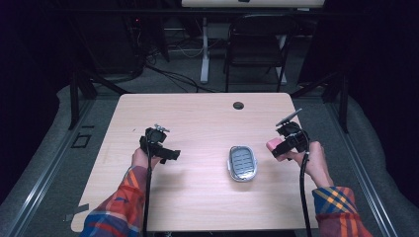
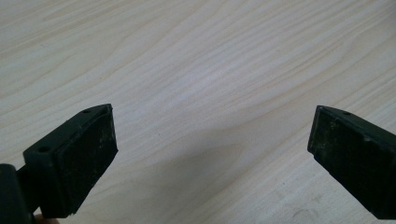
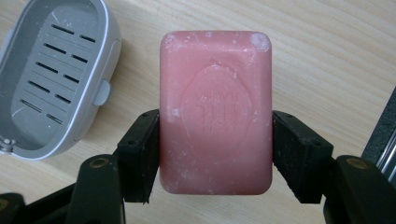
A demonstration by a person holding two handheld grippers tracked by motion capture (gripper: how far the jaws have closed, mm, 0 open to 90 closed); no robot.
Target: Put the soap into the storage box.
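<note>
Pale wooden worktop [image 1: 197,118] in a dark room, with a bar of soap held above it.

Over the right side, the right hand-held gripper [image 3: 215,154] clamped the pink soap [image 3: 215,112] by its long sides, clear of the wood. A grey soap dish [image 1: 242,163] with a slotted floor lay open just beside it toward the middle, nothing between the two. The left hand-held gripper [image 2: 210,149] hovered well apart on the left, jaws wide with only bare wood between them. Beyond the far edge stood a black chair [image 1: 257,44] and loose cables [image 1: 173,74] on the floor.
</note>
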